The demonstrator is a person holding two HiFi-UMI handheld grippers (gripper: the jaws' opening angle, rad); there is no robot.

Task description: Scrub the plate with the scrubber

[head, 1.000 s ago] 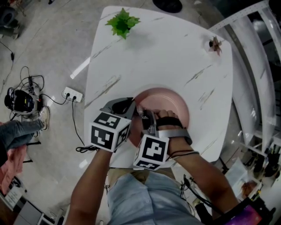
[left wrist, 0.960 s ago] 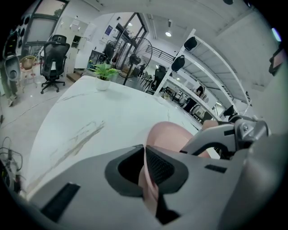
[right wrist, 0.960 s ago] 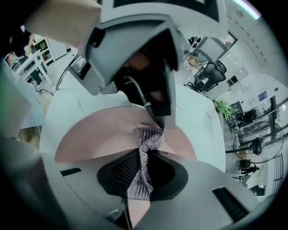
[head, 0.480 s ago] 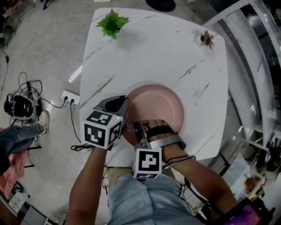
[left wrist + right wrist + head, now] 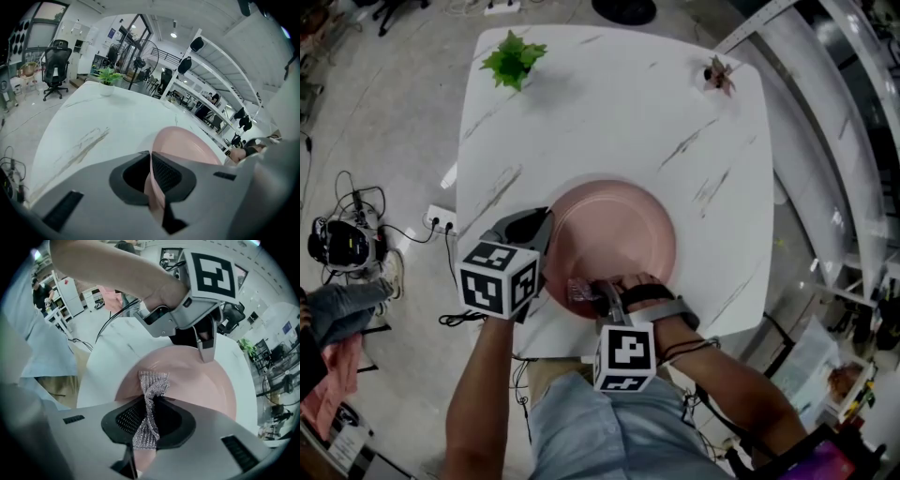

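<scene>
A pink plate (image 5: pixel 614 234) lies on the white marble table (image 5: pixel 609 103) near its front edge. My left gripper (image 5: pixel 539 246) is shut on the plate's left rim (image 5: pixel 154 185), which runs between its two jaws. My right gripper (image 5: pixel 592 292) is shut on a silver mesh scrubber (image 5: pixel 149 404), whose free end rests on the plate's near rim (image 5: pixel 140 376). In the right gripper view the left gripper (image 5: pixel 206 350) shows across the plate (image 5: pixel 197 385), clamped on the far rim.
A small green plant (image 5: pixel 513 58) stands at the table's far left corner and a small dark ornament (image 5: pixel 715 73) at the far right. A power strip and cables (image 5: pixel 441 220) lie on the floor to the left. White shelving (image 5: pixel 825 141) runs along the right.
My right gripper with the scrubber has slid back from the plate's middle to its near rim. The left gripper has kept its hold on the left rim.
</scene>
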